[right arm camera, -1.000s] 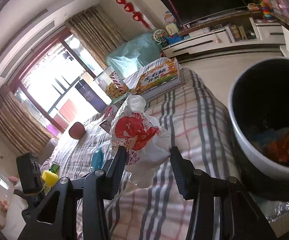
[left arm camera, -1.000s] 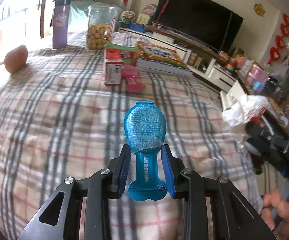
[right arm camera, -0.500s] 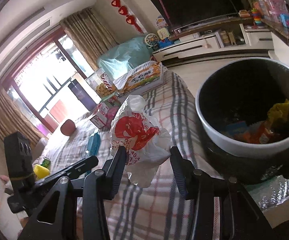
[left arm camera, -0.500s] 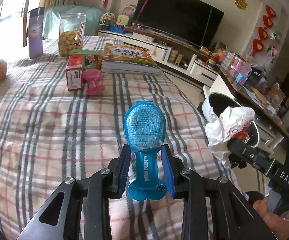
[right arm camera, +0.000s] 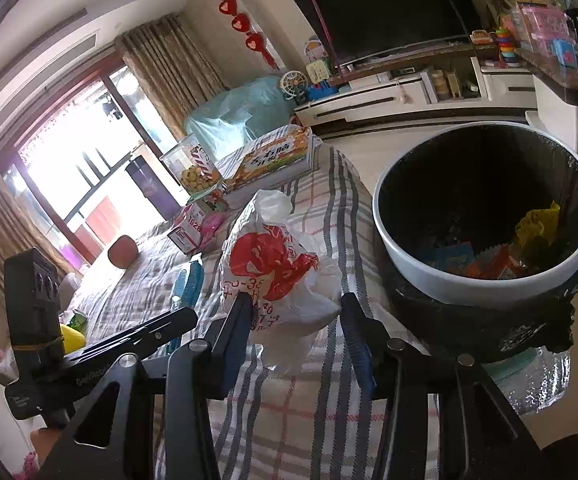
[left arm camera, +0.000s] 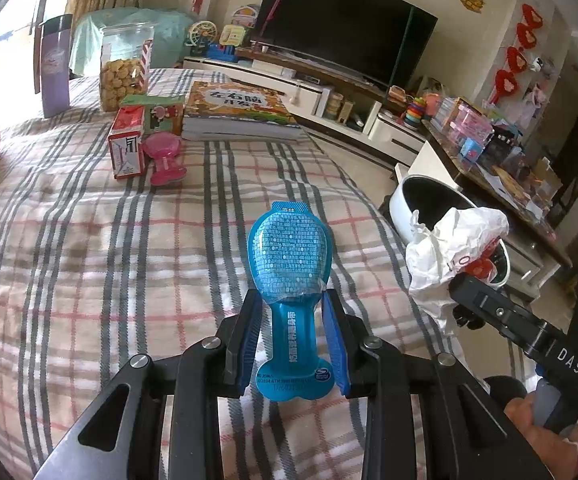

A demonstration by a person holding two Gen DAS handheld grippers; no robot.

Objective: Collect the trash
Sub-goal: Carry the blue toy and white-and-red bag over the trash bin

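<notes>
Mid-task, two pieces in hand, neither dropped yet. My left gripper (left arm camera: 291, 336) has its jaws pinching the narrow neck of a blue bone-shaped plastic snack packet (left arm camera: 289, 276), with the wide rounded end sticking out ahead of the jaws, lifted over the plaid-covered desk (left arm camera: 89, 248). My right gripper (right arm camera: 295, 334) has its jaws squeezing a crumpled white plastic bag with red print (right arm camera: 277, 264); the bulk of it bulges up beyond the jaws. The round white-rimmed bin with a black liner (right arm camera: 409, 280) sits just ahead and to the right of the right jaws, off the desk edge, and already has wrappers at the bottom, yellow and orange among them, so some collecting looks done. The bag is near the rim but not over the opening, I judge. Left to do: carry the bag over the bin and release, then the blue packet. Beyond the left jaws a red-and-white carton (left arm camera: 126, 148), a pink plastic piece (left arm camera: 165, 156), a book (left arm camera: 237, 110) and a cookie jar (left arm camera: 125, 68) remain on the desk; can't tell which count as trash.
</notes>
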